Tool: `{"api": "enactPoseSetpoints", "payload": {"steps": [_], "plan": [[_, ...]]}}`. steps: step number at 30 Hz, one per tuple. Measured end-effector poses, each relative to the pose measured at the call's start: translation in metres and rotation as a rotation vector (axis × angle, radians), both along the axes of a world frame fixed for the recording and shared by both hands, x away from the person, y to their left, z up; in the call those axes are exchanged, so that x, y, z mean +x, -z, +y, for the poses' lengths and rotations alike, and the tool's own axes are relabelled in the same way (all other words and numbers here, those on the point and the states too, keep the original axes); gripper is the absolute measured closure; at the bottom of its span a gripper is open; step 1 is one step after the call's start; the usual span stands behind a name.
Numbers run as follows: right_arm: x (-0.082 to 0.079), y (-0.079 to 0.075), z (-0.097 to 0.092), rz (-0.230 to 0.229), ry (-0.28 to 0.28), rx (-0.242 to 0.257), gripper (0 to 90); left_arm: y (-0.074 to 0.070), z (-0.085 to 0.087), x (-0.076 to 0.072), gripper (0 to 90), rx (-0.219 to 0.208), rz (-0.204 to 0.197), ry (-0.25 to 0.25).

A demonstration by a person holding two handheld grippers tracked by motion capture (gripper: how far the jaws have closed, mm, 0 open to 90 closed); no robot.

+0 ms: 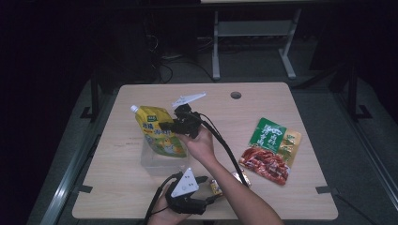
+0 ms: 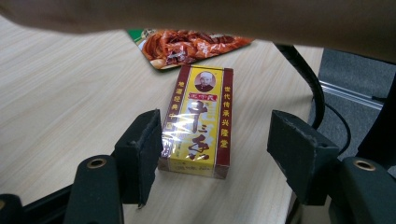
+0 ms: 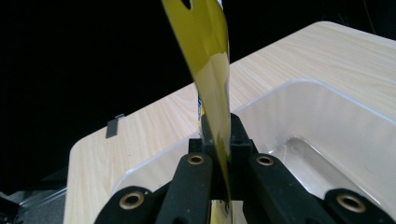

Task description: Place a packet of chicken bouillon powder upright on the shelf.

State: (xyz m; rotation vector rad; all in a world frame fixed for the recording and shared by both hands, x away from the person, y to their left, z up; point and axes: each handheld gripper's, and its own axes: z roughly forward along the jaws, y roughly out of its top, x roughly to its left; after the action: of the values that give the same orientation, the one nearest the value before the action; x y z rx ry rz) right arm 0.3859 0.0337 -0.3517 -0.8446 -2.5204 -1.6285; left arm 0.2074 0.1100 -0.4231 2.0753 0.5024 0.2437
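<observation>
Surface [image 1: 141,187]: light wood-grain top with rounded corners; a round cable hole [image 1: 235,95] near the far edge; small grey clips at the near left [image 1: 80,189] and near right [image 1: 325,189] edges.

Floor [image 1: 248,63]: grey, carpet-like, visible around and beyond the surface.

Second furniture piece [image 1: 253,35]: pale metal frame with two legs and splayed feet, standing beyond the far edge.

Cables [image 1: 164,65]: dark, loose on the floor at far left of centre.

Dark stand legs [image 1: 96,93]: left of the surface; another at right [image 1: 354,93].

Light: dim room, surroundings in near-black; surface evenly lit.
</observation>
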Motion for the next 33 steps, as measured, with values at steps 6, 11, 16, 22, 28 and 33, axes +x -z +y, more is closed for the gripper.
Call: {"api": "enactPoseSetpoints", "payload": {"steps": [6,11,16,22,28,33], "plan": [[0.000,0.016,-0.002,0.009,0.009,0.023,89.5,0.000,0.001,0.000,34.9,-0.001,0.010,-0.007],[0.001,0.018,-0.007,0.004,-0.004,0.009,87.9,0.000,0.002,0.001,34.8,-0.004,0.012,-0.012],[0.004,0.018,-0.013,0.013,-0.023,-0.022,86.4,0.000,0.002,0.002,34.1,-0.002,0.008,-0.022],[0.005,0.021,-0.020,0.015,-0.043,-0.052,84.7,0.001,0.002,0.005,31.9,0.018,0.000,-0.027],[0.005,0.019,-0.023,0.005,-0.033,-0.083,76.3,0.002,0.001,0.005,30.1,0.035,-0.001,-0.031],[0.004,0.015,-0.031,0.018,-0.037,-0.094,65.5,0.004,0.000,0.006,28.8,0.045,-0.010,-0.036]]}}
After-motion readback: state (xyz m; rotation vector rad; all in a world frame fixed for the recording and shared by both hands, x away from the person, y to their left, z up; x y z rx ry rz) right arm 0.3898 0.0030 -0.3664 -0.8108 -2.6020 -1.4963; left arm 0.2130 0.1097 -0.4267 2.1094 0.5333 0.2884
